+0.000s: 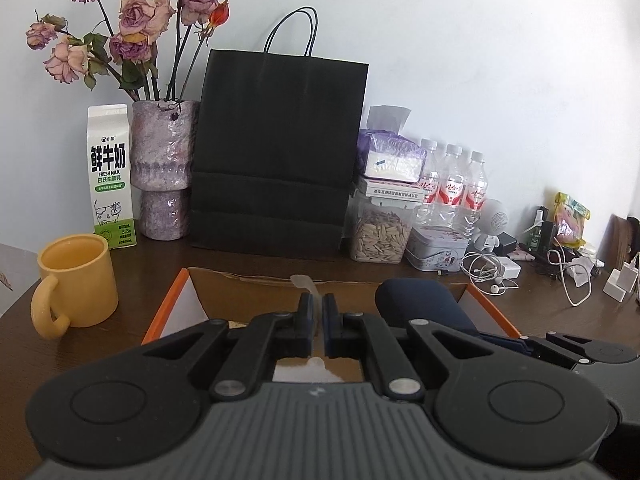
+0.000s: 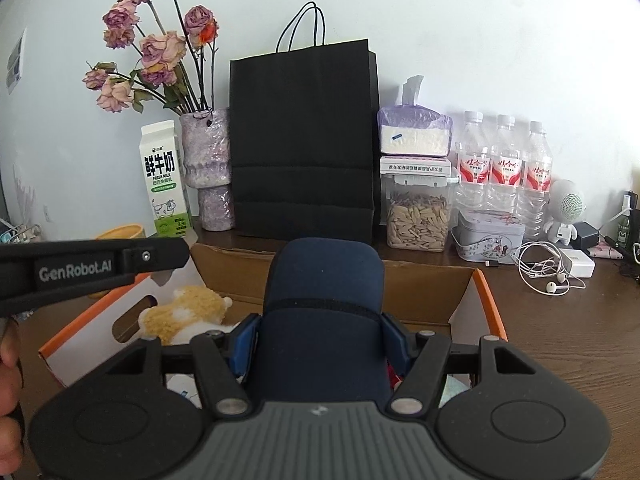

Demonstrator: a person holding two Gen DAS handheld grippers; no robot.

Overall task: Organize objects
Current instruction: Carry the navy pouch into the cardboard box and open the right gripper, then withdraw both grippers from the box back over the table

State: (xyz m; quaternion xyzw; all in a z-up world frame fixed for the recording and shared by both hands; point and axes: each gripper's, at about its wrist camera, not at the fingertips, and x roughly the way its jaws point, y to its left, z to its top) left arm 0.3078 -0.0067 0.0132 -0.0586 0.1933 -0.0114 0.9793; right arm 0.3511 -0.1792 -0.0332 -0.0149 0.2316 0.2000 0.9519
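Observation:
An open cardboard box with orange edges (image 1: 168, 304) sits on the dark wooden desk, and both grippers are over it. My left gripper (image 1: 318, 312) is shut on a thin translucent plastic strip (image 1: 306, 282) that sticks up between its pads. From the right wrist view the left gripper (image 2: 176, 254) shows side-on at the left. My right gripper (image 2: 320, 320) is shut on a dark navy soft case (image 2: 320, 280), its blue pads (image 2: 244, 340) pressing both sides. The same navy case (image 1: 420, 300) shows over the box's right half. A yellow-and-white plush toy (image 2: 188, 312) lies inside the box (image 2: 486, 292).
A yellow mug (image 1: 76, 276) stands left of the box. Along the wall are a milk carton (image 1: 110, 176), a vase of dried roses (image 1: 164, 168), a black paper bag (image 1: 276, 148), a seed jar (image 1: 380, 236), water bottles (image 1: 454, 184) and a tin (image 1: 436, 252). Earphones and chargers (image 1: 492, 276) lie at the right.

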